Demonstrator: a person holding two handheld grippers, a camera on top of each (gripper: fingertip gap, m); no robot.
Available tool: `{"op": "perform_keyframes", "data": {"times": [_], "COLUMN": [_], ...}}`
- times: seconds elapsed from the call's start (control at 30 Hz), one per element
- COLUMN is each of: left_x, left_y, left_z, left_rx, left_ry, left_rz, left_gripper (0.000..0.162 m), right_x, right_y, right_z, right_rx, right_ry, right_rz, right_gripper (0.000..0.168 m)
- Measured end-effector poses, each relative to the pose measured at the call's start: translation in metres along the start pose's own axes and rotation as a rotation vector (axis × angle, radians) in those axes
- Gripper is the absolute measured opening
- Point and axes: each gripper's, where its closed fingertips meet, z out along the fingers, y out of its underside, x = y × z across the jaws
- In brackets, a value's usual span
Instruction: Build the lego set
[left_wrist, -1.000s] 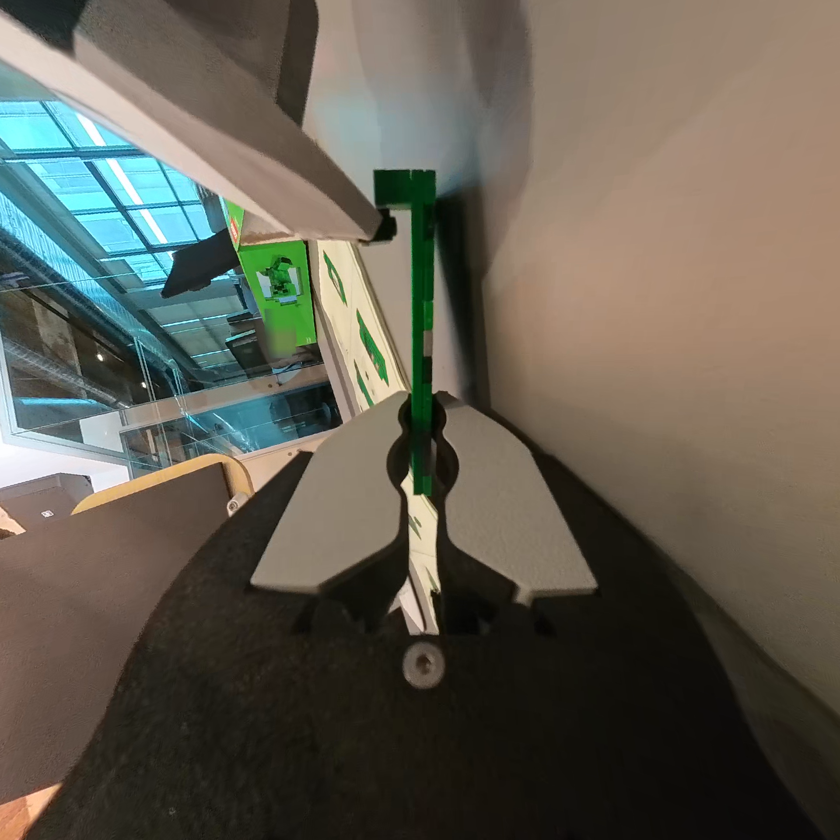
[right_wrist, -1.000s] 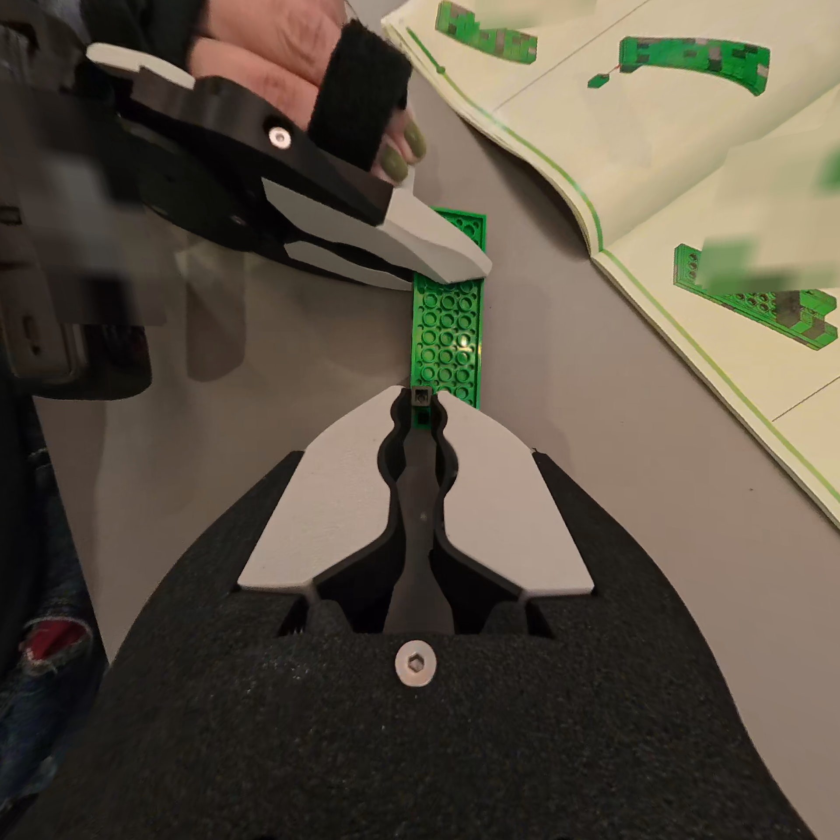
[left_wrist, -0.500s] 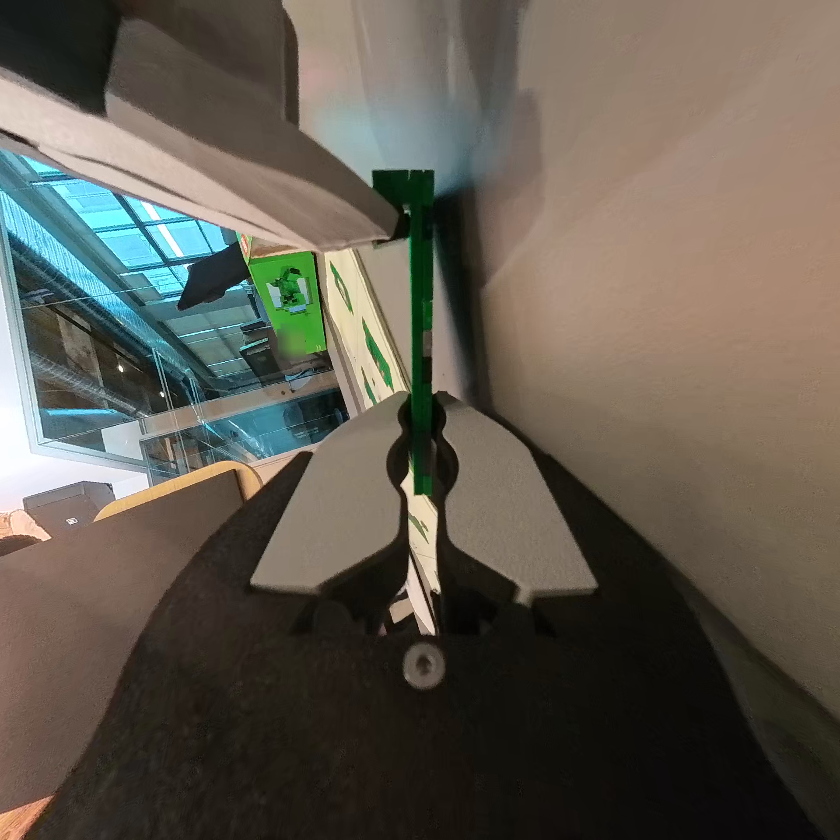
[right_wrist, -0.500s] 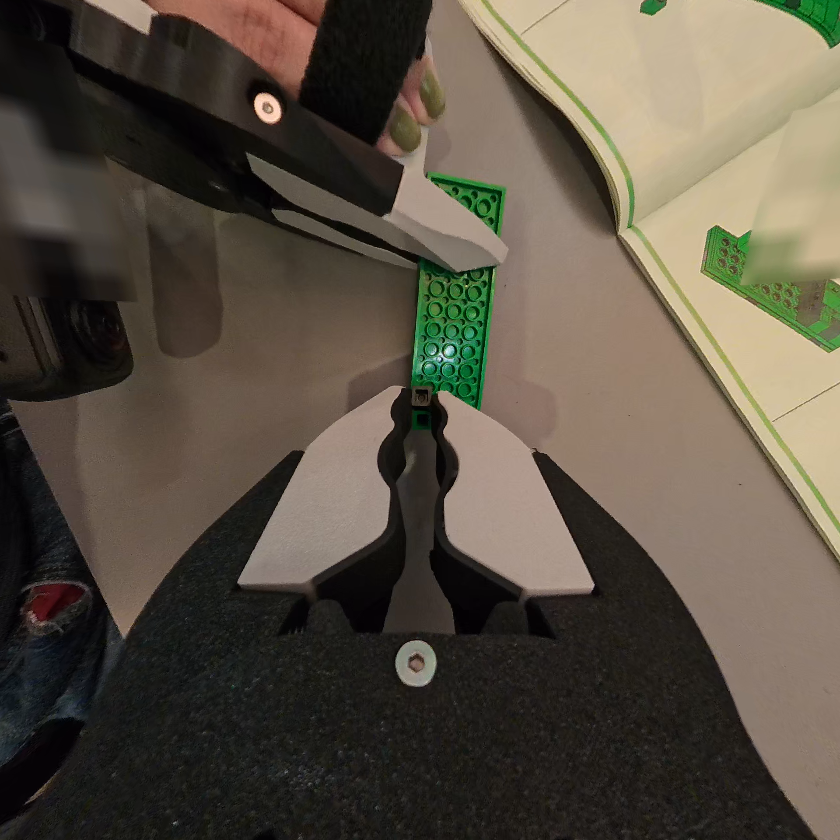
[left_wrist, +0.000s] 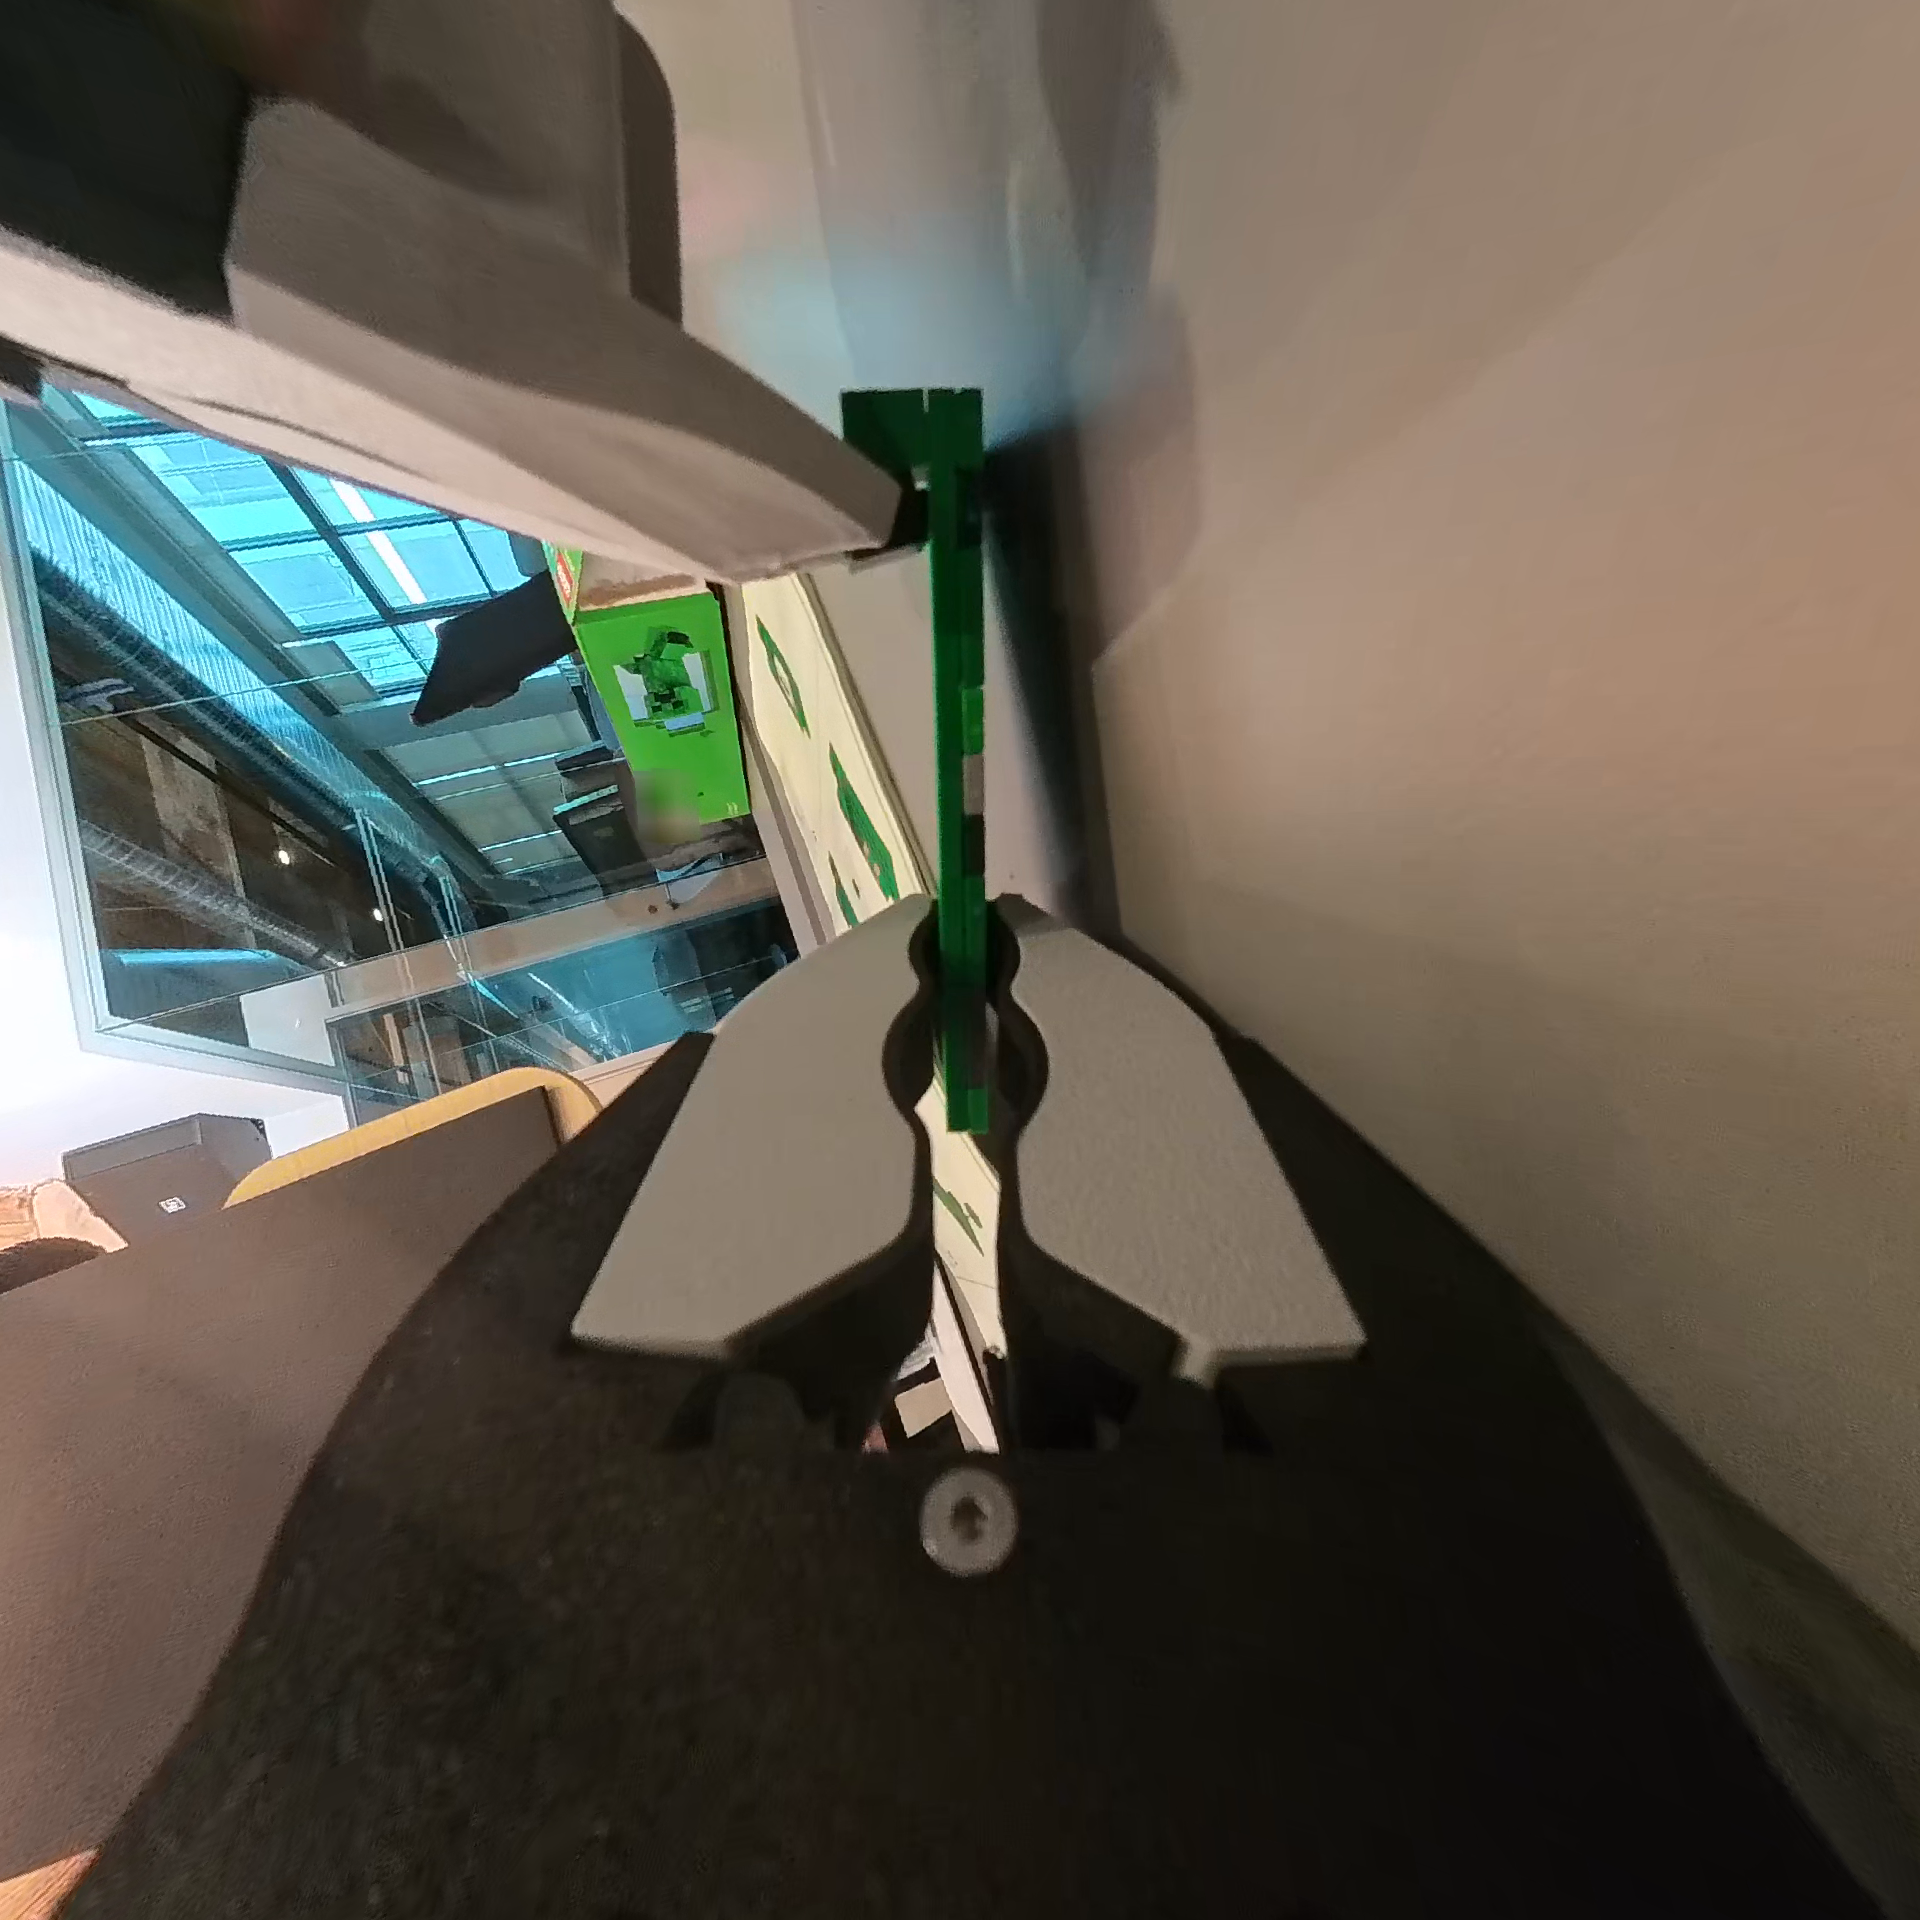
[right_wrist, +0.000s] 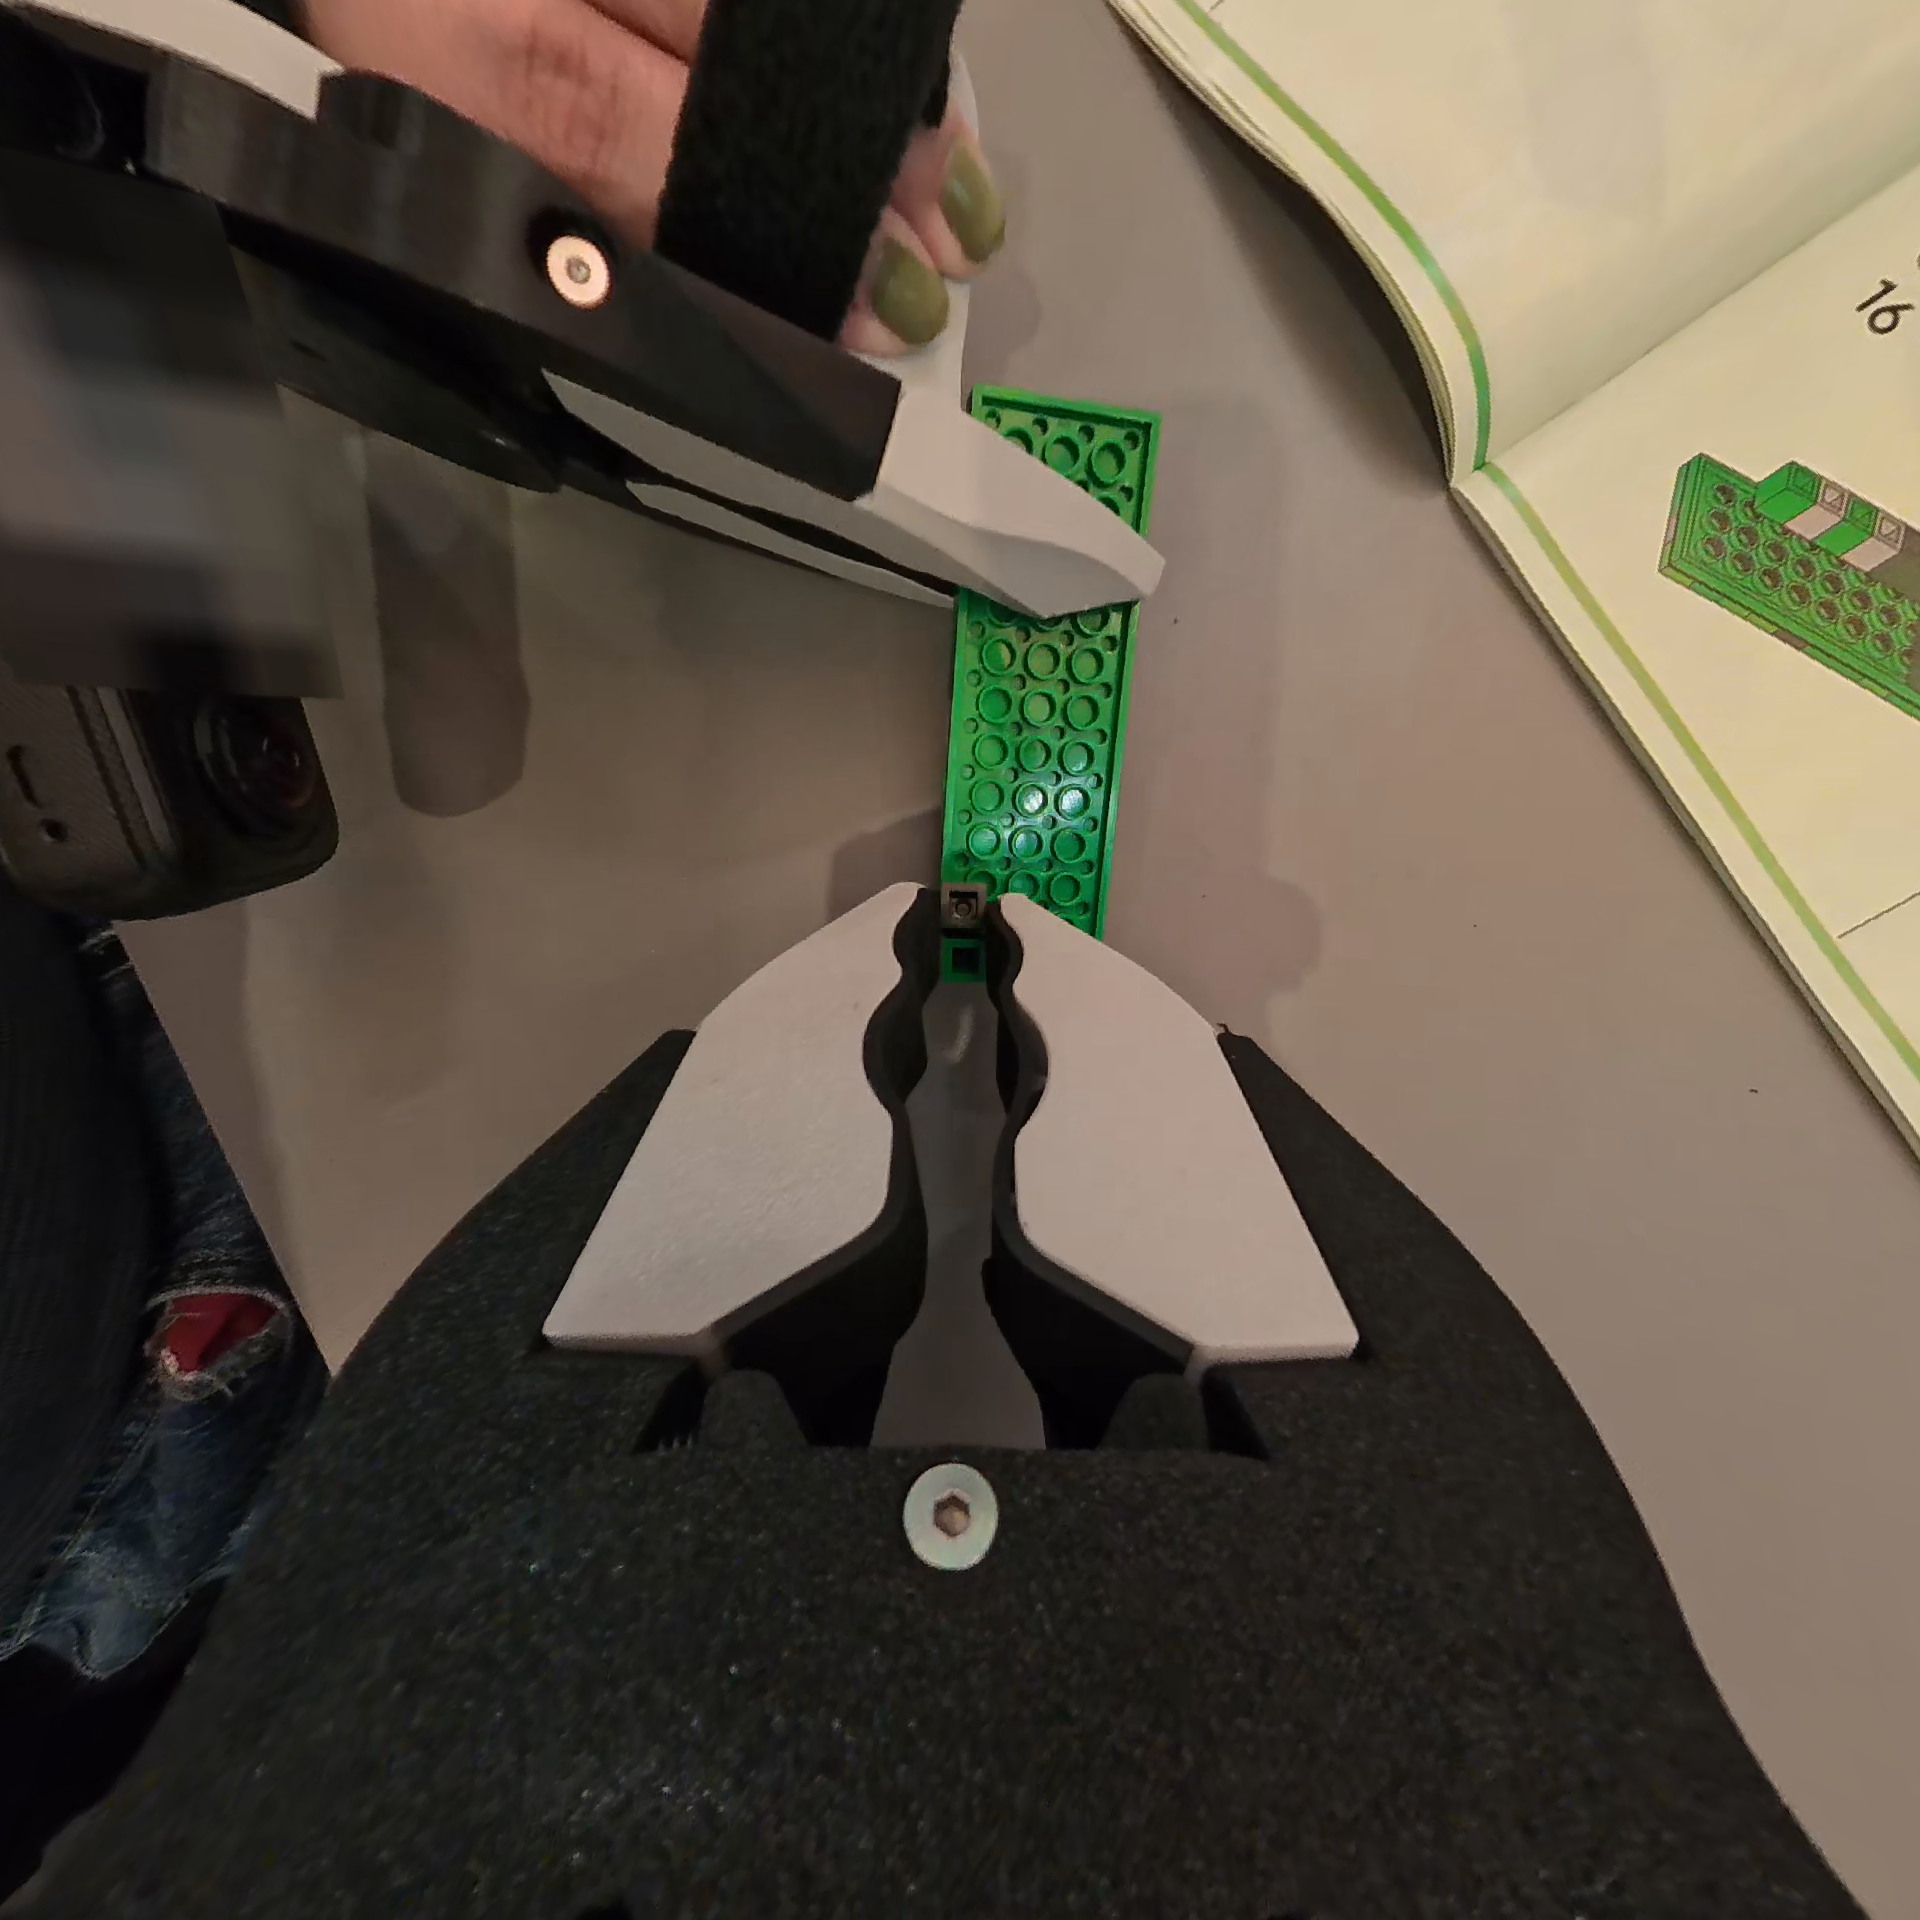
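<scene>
A long green plate (right_wrist: 1039, 727) lies with its underside toward the right wrist camera, just above the grey table (right_wrist: 1351, 1039). My left gripper (right_wrist: 1039, 566) comes in from the upper left and is shut on the plate's far part. In the left wrist view the plate (left_wrist: 958, 727) is edge-on between the left gripper's (left_wrist: 961, 925) shut fingers. My right gripper (right_wrist: 961, 909) is shut on a small grey-and-green brick piece (right_wrist: 961, 906) held against the plate's near end. Its fingers (left_wrist: 623, 436) reach the plate's far end in the left wrist view.
An open instruction booklet (right_wrist: 1662, 416) lies on the table to the right; it also shows in the left wrist view (left_wrist: 831, 790). A green box (left_wrist: 665, 707) stands beyond it. A person's hand (right_wrist: 623, 104) holds the left gripper. A leg in jeans (right_wrist: 104, 1455) is past the table's left edge. My right fingertips sit around 6 centimetres from my left ones.
Both grippers keep their hold. The right wrist view has drawn closer to the plate, and the booklet has slid to the right in it. The left gripper sits a little lower over the plate.
</scene>
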Motion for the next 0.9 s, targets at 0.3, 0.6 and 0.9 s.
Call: {"op": "perform_keyframes", "data": {"times": [0.3, 0.6, 0.9], "left_x": [0.0005, 0.0006, -0.0011], "left_y": [-0.0002, 0.0, -0.0005], "left_z": [-0.0001, 0.0005, 0.0013], "left_rx": [0.002, 0.001, 0.0], "left_ry": [0.002, 0.002, -0.009], "left_rz": [-0.001, 0.002, -0.004], "left_gripper": [0.006, 0.006, 0.006], "right_x": [0.0009, -0.0002, 0.0002], "right_y": [0.0015, -0.0001, -0.0001], "right_z": [-0.0004, -0.0047, -0.0022], "right_rx": [-0.024, -0.021, -0.038], "right_ry": [0.009, 0.009, 0.011], "right_rz": [-0.001, -0.007, -0.014], "right_gripper": [0.01, 0.01, 0.008]}}
